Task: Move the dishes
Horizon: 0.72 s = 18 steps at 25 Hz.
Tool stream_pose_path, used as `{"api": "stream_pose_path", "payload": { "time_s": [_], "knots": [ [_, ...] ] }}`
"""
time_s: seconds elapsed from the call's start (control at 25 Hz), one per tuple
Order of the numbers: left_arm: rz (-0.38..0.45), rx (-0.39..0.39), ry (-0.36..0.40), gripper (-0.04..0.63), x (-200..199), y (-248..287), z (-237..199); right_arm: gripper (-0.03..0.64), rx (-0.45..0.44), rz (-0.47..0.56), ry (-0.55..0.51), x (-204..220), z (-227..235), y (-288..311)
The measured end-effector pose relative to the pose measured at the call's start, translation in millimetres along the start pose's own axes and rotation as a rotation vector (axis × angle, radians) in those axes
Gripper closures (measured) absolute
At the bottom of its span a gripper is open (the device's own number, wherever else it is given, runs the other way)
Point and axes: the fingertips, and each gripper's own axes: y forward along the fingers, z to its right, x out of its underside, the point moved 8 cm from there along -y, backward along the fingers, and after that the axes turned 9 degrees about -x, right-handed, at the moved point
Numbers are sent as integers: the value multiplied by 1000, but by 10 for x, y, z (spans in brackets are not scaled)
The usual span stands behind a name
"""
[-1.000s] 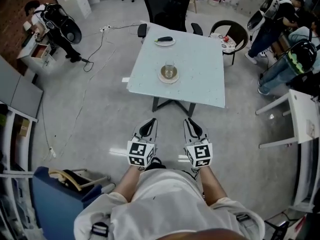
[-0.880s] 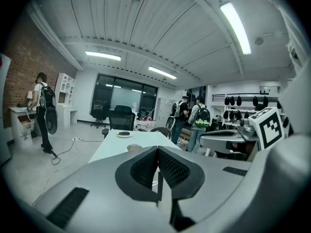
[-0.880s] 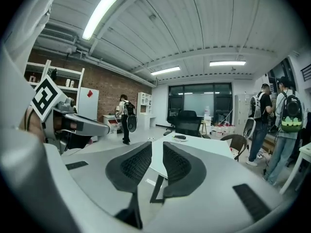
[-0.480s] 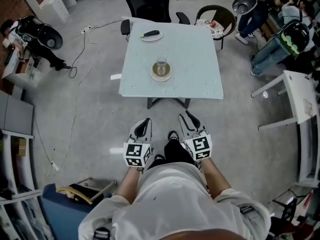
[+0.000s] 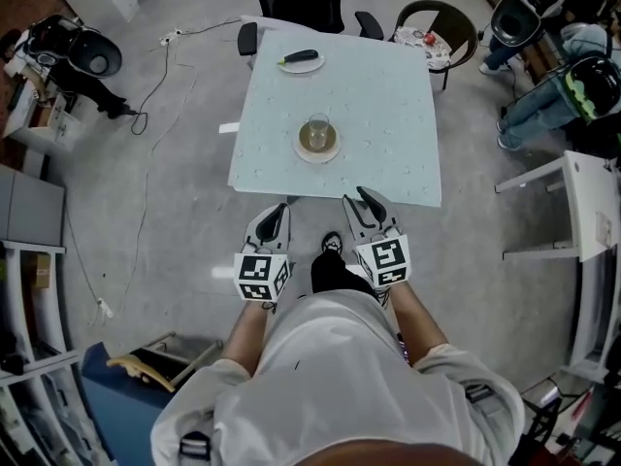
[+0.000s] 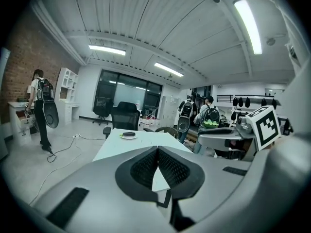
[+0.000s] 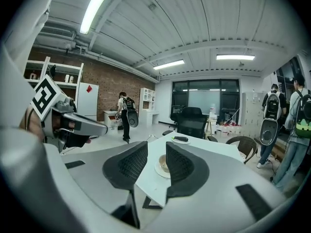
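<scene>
The person has stepped closer: the pale worktop (image 5: 388, 115) now lies just ahead of both grippers, nearer than a second ago, so reaching for the dishes looks close. The right gripper (image 5: 364, 199) has just been opening its jaws to a narrow gap, with nothing between them; the left gripper (image 5: 275, 214) is closed and empty. Two dishes wait: a near saucer (image 5: 318, 159) carrying one glass (image 5: 318, 129), and a far plate (image 5: 307, 67) with one dark vegetable (image 5: 300, 57)
</scene>
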Motion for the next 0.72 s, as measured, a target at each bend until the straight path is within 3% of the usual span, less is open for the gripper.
{"api": "stream_pose_path", "payload": {
  "time_s": [0.32,0.52,0.72],
  "knots": [
    [-59,-47,1,575,-258,824,-50,474,-76,-25,-8,-170,714,500],
    [-126,-66,7,575,-250,1296,-5,462,-128,-32,21,-105,1120,759],
    [-210,-93,-7,575,-110,1513,-8,434,-192,-73,37,81,1245,983]
  ]
}}
